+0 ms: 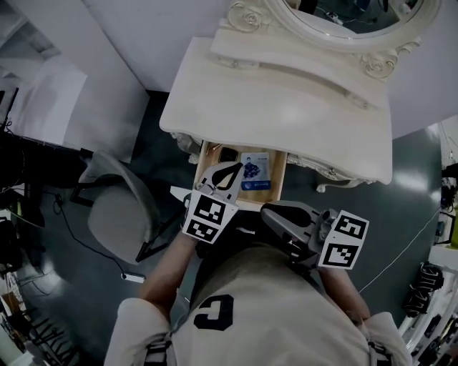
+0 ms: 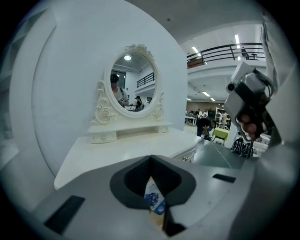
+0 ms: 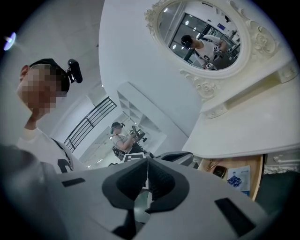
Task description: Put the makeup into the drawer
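Observation:
The white vanity table [image 1: 286, 107] has its wooden drawer [image 1: 207, 154] pulled open under the front edge. A blue and white makeup packet [image 1: 255, 170] lies flat inside, with a small dark item [image 1: 229, 154] to its left. My left gripper [image 1: 232, 170] hovers over the drawer's front left, jaws shut and empty. In the left gripper view the packet [image 2: 153, 199] shows below the closed left gripper [image 2: 150, 158]. My right gripper [image 1: 267, 211] stays in front of the drawer, shut on nothing; the right gripper view shows the right gripper [image 3: 147, 161], the drawer [image 3: 255, 171] and the packet [image 3: 239, 178].
An oval mirror [image 1: 343, 14] with a small shelf stands at the back of the table. A grey office chair [image 1: 118, 207] sits left of the drawer, a cable on the dark floor beside it. My own torso fills the lower middle.

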### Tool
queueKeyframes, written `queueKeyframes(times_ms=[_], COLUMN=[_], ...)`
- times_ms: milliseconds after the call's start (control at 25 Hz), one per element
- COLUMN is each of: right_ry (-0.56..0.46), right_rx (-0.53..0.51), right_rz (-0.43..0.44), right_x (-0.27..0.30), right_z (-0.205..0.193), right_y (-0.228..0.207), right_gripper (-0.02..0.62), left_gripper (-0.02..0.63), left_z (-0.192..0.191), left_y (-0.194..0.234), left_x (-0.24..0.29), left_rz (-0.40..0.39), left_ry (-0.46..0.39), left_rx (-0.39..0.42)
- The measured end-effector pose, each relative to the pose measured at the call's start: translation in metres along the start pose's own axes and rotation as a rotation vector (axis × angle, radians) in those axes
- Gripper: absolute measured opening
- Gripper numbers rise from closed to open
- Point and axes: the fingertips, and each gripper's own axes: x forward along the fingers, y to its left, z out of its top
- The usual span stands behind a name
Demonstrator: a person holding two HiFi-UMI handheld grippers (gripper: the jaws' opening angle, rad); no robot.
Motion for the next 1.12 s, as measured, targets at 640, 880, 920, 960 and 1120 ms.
queueKeyframes(times_ms=[640, 880, 920, 960, 1120], right_ry=[-0.023, -0.063, -0.069, -0.073, -0.081], right_rx=[0.011, 0.029, 0.03, 0.028, 0.017], right_rz=[-0.057, -0.082, -0.079, -0.073, -0.049], right_x=[0.013, 0.0, -0.002, -0.003, -0.009], right_z=[-0.02, -0.018, -0.017, -0.015, -0.006], right_y=[0.018, 0.018, 0.018, 0.018, 0.017], right_gripper=[0.028, 0.028, 0.028, 0.028, 0.028], left_gripper=[0.055, 0.055, 0.055, 0.055, 0.055], left_z=[0.006, 0.013, 0.015, 0.018, 0.028], left_y=[-0.019, -0.047, -0.05, -0.052, -0.058], left_x=[-0.049, -0.053, -0.054, -0.055, -0.057], left_rz=[-0.078, -0.162, -0.167, -0.172, -0.18], left_ry=[-0.056, -0.06, -0.059, -0.057, -0.056], left_rx=[0.1, 0.143, 0.152, 0.161, 0.187])
